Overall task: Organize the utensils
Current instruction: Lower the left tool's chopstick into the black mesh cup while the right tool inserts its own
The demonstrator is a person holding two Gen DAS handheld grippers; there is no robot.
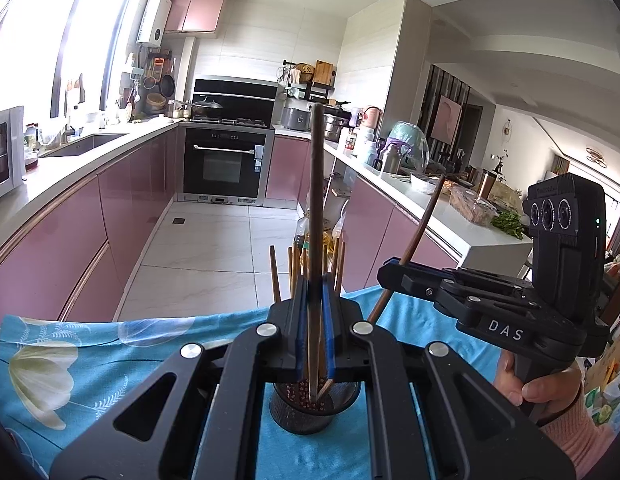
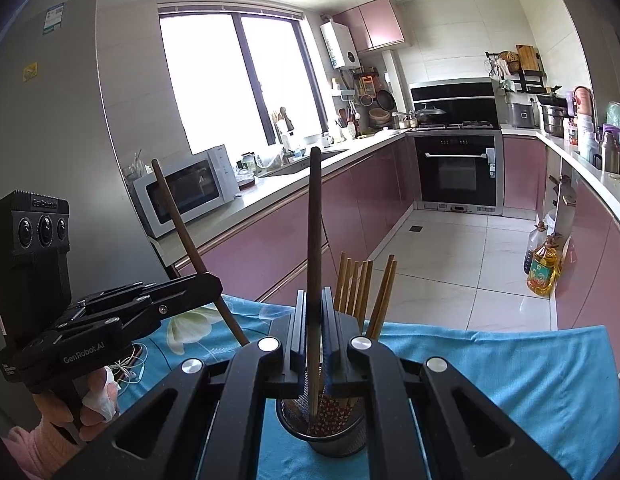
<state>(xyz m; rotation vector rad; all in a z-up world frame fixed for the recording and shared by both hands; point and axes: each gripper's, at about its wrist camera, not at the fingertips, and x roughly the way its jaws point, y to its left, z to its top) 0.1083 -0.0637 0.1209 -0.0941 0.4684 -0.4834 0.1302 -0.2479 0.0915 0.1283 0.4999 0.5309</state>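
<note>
Chopsticks are the job. Nearest, the left hand-held gripper is clamped tight on one dark chopstick, kept upright over the mesh holder on the blue-clothed surface. Right of it, the right hand-held gripper pinches another, probably to drop in. Paler chopsticks stand beyond.

Upright chopsticks crowd the mesh holder — little room, seemingly, beside the two claws.
</note>
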